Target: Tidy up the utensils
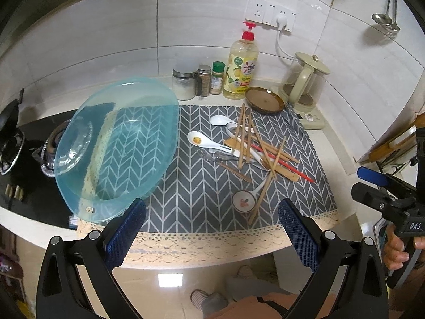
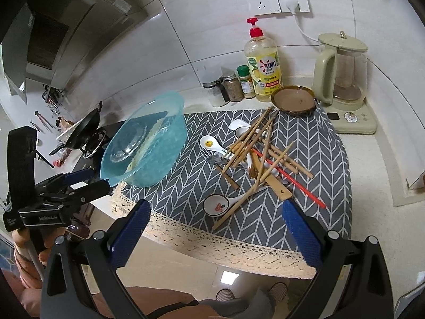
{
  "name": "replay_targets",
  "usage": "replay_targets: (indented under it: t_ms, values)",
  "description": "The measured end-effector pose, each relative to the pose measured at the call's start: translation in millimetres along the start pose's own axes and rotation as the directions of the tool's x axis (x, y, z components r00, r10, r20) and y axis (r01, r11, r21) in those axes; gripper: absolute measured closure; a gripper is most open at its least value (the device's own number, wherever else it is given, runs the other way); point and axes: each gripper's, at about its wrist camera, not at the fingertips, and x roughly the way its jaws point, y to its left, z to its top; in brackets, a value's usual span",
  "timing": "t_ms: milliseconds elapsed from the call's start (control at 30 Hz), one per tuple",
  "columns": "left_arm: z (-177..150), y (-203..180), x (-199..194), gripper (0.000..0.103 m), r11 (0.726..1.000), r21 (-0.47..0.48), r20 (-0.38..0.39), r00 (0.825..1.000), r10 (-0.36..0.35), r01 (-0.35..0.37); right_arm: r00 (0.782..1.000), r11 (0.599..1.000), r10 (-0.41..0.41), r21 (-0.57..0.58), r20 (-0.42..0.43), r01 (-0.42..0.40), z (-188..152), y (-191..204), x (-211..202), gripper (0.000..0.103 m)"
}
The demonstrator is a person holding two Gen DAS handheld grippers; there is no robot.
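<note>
both grippers' jaws wide apart — holding nothing

I see a kitchen corner faced in large pale wall tiles, with a double white socket set high. A cream stone counter curves round to a black gas hob, with a steel extractor hood mounted above it. The glossy beige floor shows a bright square reflection of an overhead light.

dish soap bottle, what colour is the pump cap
Red, on the dish soap bottle with yellow liquid; clearest in the right wrist view.
</note>
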Motion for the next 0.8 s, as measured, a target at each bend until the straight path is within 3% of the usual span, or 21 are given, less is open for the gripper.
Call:
replay_targets:
  t_ms: [800]
  values:
    - [-1.1, 3.0, -2.7, 0.004, 1.000, -0.011, -0.010, 1.000, -0.020, 0.020, 1.000, 1.000, 0.004, -0.014, 0.001, -0.004, -2.3, 5.0, -1.9, 0.007]
